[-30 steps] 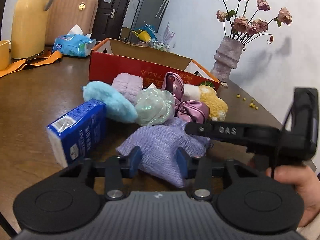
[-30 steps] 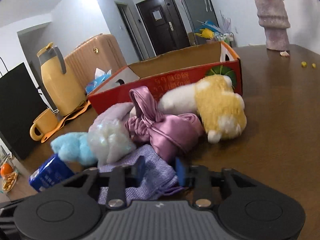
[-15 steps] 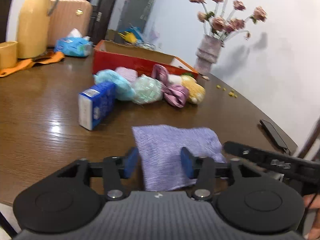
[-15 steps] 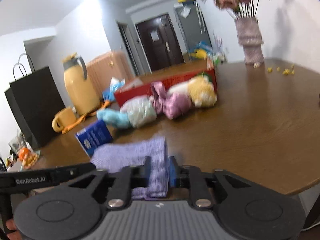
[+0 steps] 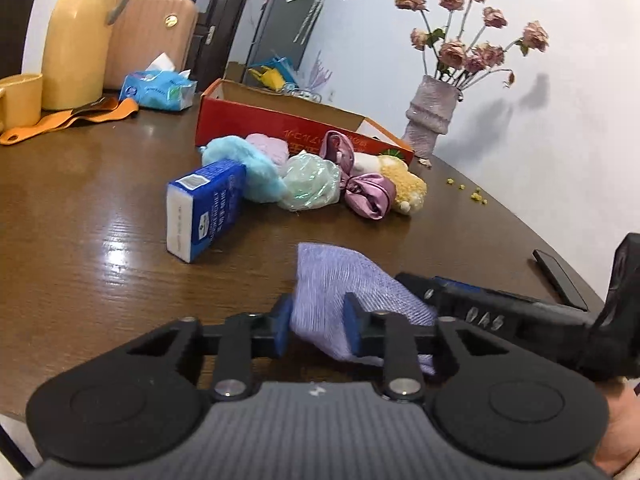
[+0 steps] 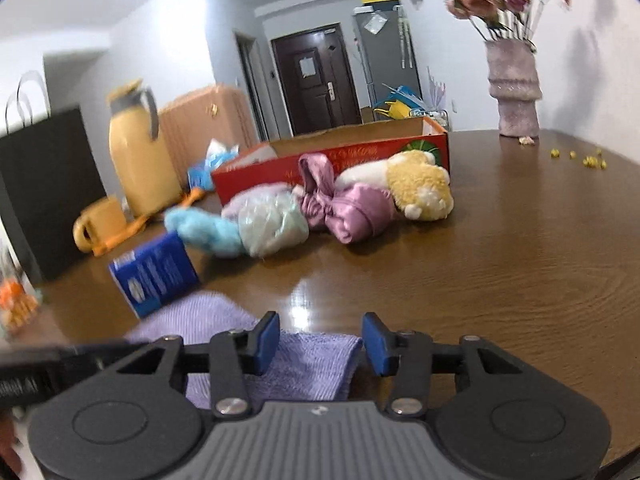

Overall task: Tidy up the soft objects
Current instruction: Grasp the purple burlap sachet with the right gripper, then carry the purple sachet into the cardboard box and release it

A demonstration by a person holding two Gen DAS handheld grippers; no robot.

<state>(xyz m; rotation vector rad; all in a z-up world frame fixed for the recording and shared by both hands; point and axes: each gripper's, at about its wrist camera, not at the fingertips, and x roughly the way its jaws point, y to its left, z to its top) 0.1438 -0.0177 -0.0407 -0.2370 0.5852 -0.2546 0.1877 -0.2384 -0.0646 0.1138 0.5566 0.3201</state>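
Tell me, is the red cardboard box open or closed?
Open. The red cardboard box has no lid on top, and its brown inner walls show. What lies inside it cannot be seen.

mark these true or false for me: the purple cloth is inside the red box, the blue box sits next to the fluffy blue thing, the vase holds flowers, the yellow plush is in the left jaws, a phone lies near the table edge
1. The purple cloth is inside the red box. False: it lies at the near table edge, between the left gripper's closing jaws.
2. The blue box sits next to the fluffy blue thing. True.
3. The vase holds flowers. True.
4. The yellow plush is in the left jaws. False: it lies on the table in front of the red box.
5. A phone lies near the table edge. True.
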